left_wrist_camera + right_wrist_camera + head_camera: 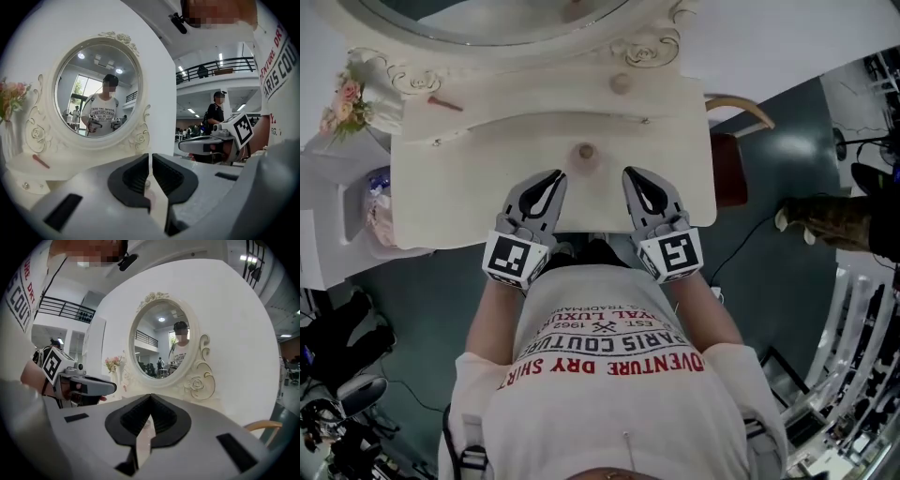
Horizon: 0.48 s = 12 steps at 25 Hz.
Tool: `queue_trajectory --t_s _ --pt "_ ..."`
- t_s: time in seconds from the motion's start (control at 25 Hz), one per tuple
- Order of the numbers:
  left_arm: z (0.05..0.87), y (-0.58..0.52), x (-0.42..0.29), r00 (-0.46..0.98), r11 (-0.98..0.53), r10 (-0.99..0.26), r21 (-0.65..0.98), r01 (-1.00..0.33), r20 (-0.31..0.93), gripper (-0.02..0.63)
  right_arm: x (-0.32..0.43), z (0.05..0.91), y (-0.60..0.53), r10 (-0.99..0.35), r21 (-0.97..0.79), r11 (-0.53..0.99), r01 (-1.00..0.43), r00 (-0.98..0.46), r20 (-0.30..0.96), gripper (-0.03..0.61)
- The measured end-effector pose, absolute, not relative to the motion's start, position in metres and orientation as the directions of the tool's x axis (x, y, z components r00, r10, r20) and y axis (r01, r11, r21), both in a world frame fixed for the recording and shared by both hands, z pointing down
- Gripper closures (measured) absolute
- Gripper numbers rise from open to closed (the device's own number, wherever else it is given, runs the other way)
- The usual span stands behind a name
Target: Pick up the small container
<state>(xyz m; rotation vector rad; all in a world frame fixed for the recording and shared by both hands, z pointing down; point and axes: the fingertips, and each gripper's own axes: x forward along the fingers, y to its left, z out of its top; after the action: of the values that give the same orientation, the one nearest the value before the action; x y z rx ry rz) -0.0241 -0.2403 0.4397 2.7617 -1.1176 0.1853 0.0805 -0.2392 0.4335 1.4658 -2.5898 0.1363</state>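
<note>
A small round container (pixel 586 151) with a brownish top sits on the white vanity table (pixel 469 197), just ahead of both grippers. It shows faintly through the jaw gaps as a small round shape (pixel 146 183) (pixel 147 423). My left gripper (pixel 554 176) (pixel 149 159) hovers over the table's front edge, shut and empty. My right gripper (pixel 630 174) (pixel 150 397) is beside it, also shut on nothing. The container lies between the two tips and a little beyond them, touching neither. An oval mirror (pixel 96 89) (pixel 161 345) stands behind.
A second round cream piece (pixel 621 83) and a reddish stick (pixel 445 104) lie on the raised shelf. Pink flowers (pixel 343 101) stand at the left, a wooden chair (pixel 742 106) at the right. A low white stand (pixel 337 216) holds a bag. Another person (pixel 839 221) is at the far right.
</note>
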Motion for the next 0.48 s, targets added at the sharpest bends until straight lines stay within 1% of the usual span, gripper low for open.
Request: queue_trajectory --t_s 0.08,0.12,0.16,0.32,0.4,0.48 --pt "0.452 -0.250 -0.016 0.703 -0.701 -0.690 0.080 -0.709 0.172 0.601 0.084 0.439 -0.250 -0.828 0.014 0.541 -0.841 -0.530 0.183 0.580" --pt "0.459 -0.253 -0.012 0.700 -0.701 -0.691 0.071 -0.710 0.180 0.577 0.085 0.442 -0.255 -0.820 0.017 0.554 -0.832 -0.542 0.183 0.580" --pt "0.467 -0.256 -0.008 0.700 -0.702 -0.688 0.066 -0.709 0.192 0.533 0.085 0.446 -0.259 -0.813 0.015 0.565 -0.825 -0.553 0.184 0.580" --pt "0.504 -0.261 0.007 0.694 -0.704 -0.672 0.069 -0.707 0.257 0.481 0.089 0.465 -0.266 -0.786 -0.011 0.592 -0.806 -0.581 0.209 0.580" --pt "0.521 -0.268 0.011 0.684 -0.696 -0.672 0.073 -0.714 0.284 0.437 0.091 0.475 -0.270 -0.774 -0.017 0.605 -0.796 -0.593 0.222 0.580" --pt "0.534 -0.278 0.014 0.669 -0.682 -0.680 0.077 -0.727 0.299 0.416 0.095 0.484 -0.274 -0.767 -0.022 0.610 -0.792 -0.597 0.236 0.580"
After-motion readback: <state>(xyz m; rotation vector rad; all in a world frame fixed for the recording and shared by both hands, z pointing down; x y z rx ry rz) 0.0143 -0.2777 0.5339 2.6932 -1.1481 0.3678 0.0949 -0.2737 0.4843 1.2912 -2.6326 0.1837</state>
